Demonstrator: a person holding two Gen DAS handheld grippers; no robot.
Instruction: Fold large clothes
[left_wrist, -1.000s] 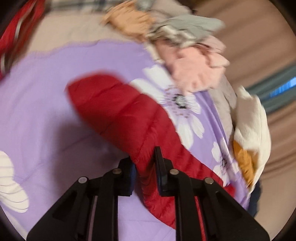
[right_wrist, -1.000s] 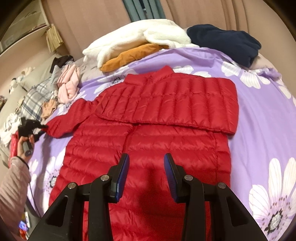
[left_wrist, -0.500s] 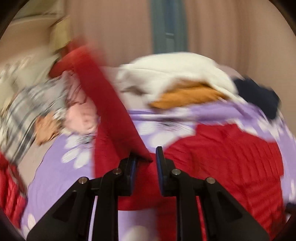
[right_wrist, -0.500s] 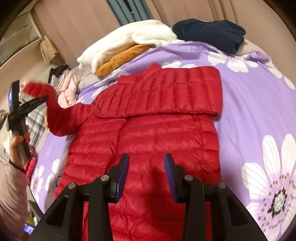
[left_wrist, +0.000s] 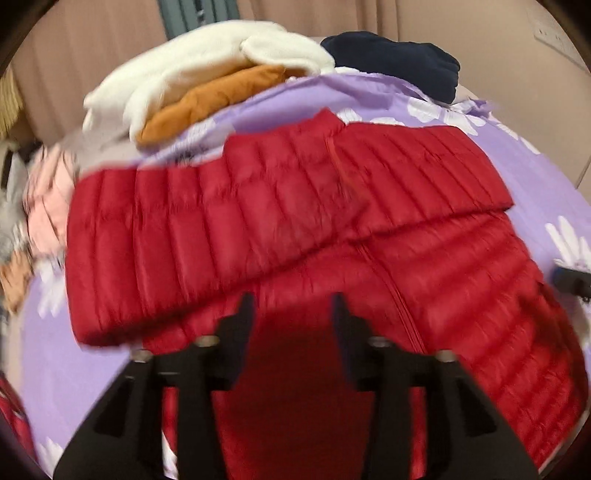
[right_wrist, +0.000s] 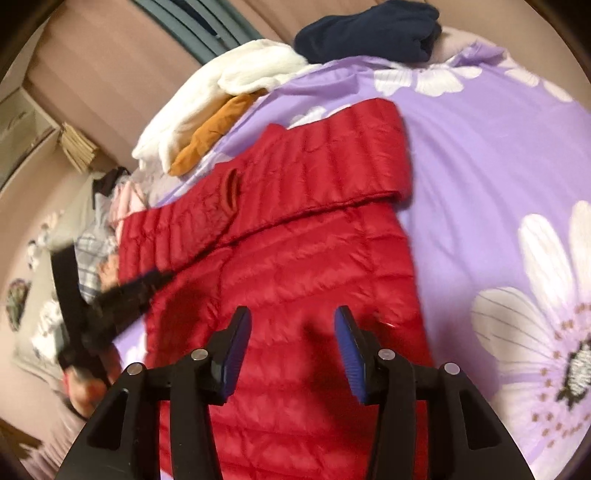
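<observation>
Both sleeves lie folded across the red puffer jacket (left_wrist: 369, 229) just ahead of the left gripper (left_wrist: 293, 314) and right gripper (right_wrist: 293, 332), each gaping wide, holding nothing.

Right gripper (right_wrist: 291, 350) hangs with fingers (right_wrist: 236, 343) spread above the red jacket (right_wrist: 295, 258); left gripper (right_wrist: 110, 306), blurred, seems beside its sleeve.
</observation>
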